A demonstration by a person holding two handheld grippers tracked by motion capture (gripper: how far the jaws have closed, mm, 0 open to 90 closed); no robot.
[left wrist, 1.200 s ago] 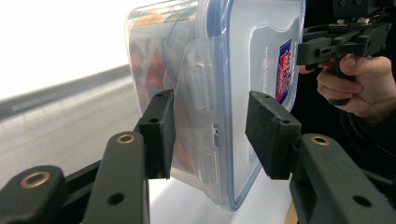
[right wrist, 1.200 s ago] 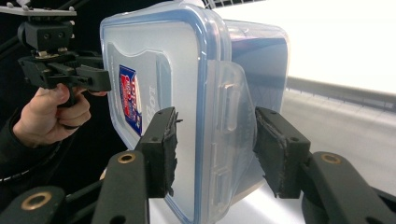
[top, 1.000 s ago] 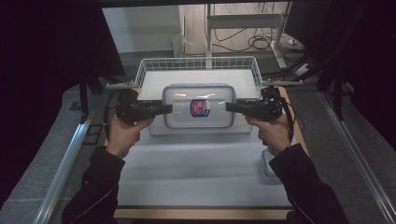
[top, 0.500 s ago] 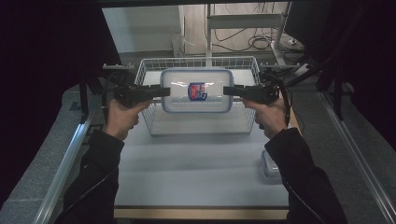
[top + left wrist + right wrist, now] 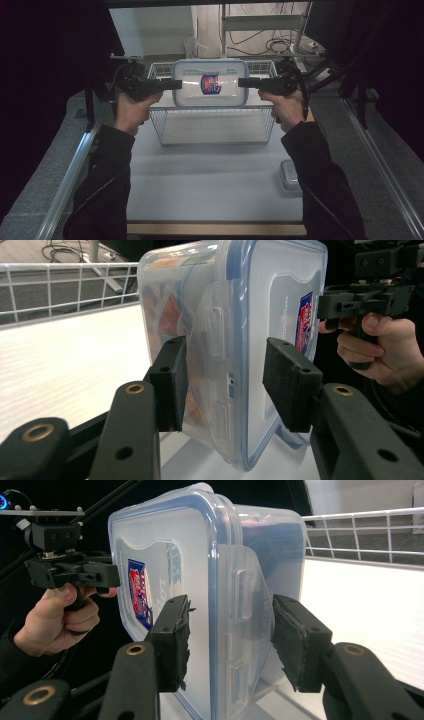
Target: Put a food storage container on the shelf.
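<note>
A clear plastic container [image 5: 210,90] with a blue-rimmed lid and a red-and-blue label hangs in the air above the white wire basket [image 5: 215,136], its lid facing the camera. My left gripper [image 5: 177,85] is shut on its left side latch and my right gripper [image 5: 242,82] on its right side latch. In the left gripper view the black pads [image 5: 172,382] straddle the container's [image 5: 225,315] latch flap. The right gripper view shows the same clamp on the container's [image 5: 210,580] opposite edge, with the other hand and its gripper [image 5: 75,575] beyond.
The wire basket stands on the white table [image 5: 200,185] at the back. A small lidded clear box [image 5: 290,175] lies near the right forearm. Metal rails [image 5: 70,170] run along both table sides, and cables lie beyond the basket.
Both grippers have raised the container and carried it away from the person, from low in front of the basket to high above it.
</note>
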